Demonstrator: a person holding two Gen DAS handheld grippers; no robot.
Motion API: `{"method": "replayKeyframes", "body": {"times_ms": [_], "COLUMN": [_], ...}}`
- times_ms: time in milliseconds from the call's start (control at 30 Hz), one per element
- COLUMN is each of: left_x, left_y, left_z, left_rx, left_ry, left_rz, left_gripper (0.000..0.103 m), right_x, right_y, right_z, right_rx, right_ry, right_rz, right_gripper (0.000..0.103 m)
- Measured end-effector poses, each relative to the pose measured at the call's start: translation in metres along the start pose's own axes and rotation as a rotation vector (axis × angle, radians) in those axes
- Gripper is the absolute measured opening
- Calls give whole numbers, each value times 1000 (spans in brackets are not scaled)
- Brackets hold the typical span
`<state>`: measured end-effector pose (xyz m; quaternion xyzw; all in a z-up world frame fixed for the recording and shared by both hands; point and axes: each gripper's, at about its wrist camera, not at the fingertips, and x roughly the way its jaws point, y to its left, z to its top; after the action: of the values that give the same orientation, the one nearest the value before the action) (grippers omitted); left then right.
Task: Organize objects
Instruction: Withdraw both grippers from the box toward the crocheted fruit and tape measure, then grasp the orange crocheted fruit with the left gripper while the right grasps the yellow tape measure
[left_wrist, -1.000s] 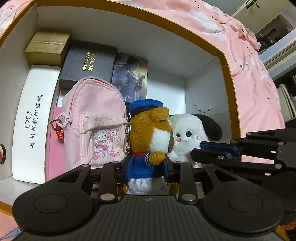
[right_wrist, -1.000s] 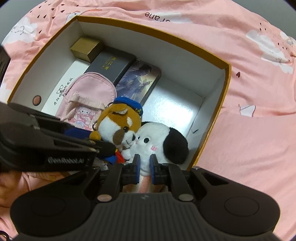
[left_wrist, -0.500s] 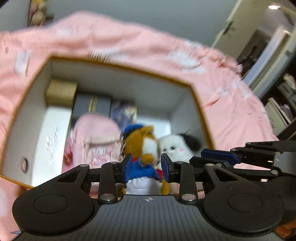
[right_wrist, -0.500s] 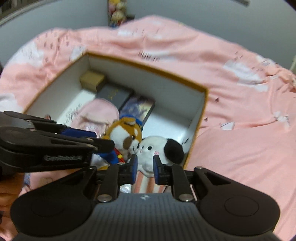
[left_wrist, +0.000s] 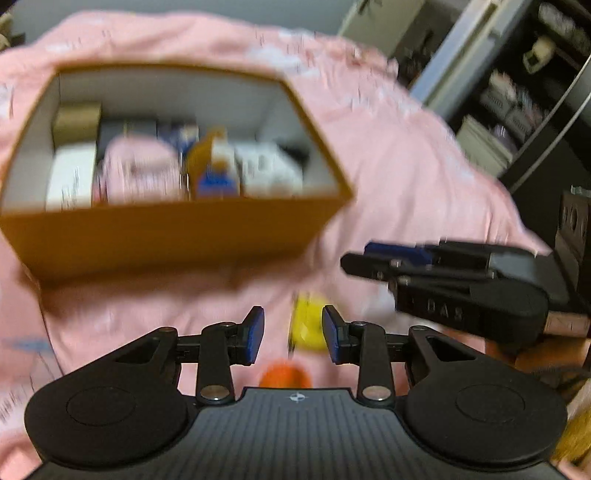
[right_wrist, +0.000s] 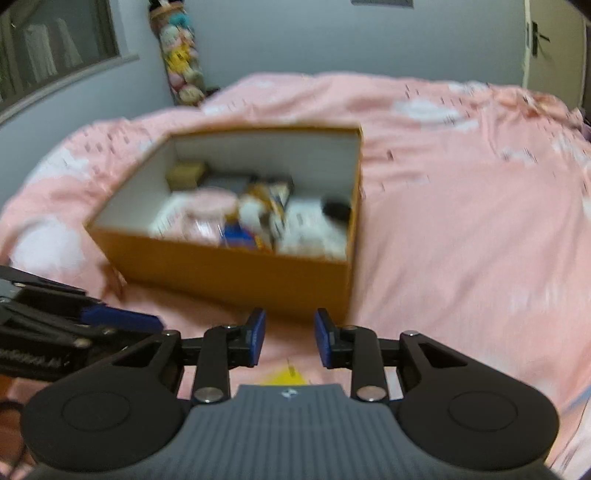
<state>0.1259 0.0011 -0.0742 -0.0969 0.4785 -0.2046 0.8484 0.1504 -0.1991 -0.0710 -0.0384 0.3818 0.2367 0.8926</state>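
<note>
Outside box (left_wrist: 177, 236) now: left tongs (left_wrist: 291, 334), right tongs (right_wrist: 289, 338) withdrawn, both empty, opening; plush toys left inside.

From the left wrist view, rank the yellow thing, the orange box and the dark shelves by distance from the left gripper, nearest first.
1. Yellow thing: on the bedspread, just beyond the left gripper, whose fingers are opening with nothing between them.
2. Orange box: farther up the bed, upper left.
3. Dark shelves: beyond the bed, upper right.
</note>
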Motion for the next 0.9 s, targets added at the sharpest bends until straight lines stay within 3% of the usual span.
{"method": "replayKeyframes", "body": {"times_ms": [167, 533, 667, 900], "left_x": [16, 31, 40, 53], "left_y": [3, 18, 11, 3], "left_z": [-22, -35, -34, -35], "left_rx": [-8, -98, -65, -16], "left_ry": [88, 141, 157, 161], "left_rz": [5, -89, -91, 38], "left_gripper": [45, 60, 67, 67], "right_x": [16, 19, 21, 28], "right_y": [-3, -15, -16, -10], "right_z": [-25, -45, -47, -49], "right_rx": [36, 104, 104, 70], "right_ry": [53, 82, 95, 110], "right_rz": [-27, -38, -40, -13], "right_gripper": [39, 40, 40, 40]}}
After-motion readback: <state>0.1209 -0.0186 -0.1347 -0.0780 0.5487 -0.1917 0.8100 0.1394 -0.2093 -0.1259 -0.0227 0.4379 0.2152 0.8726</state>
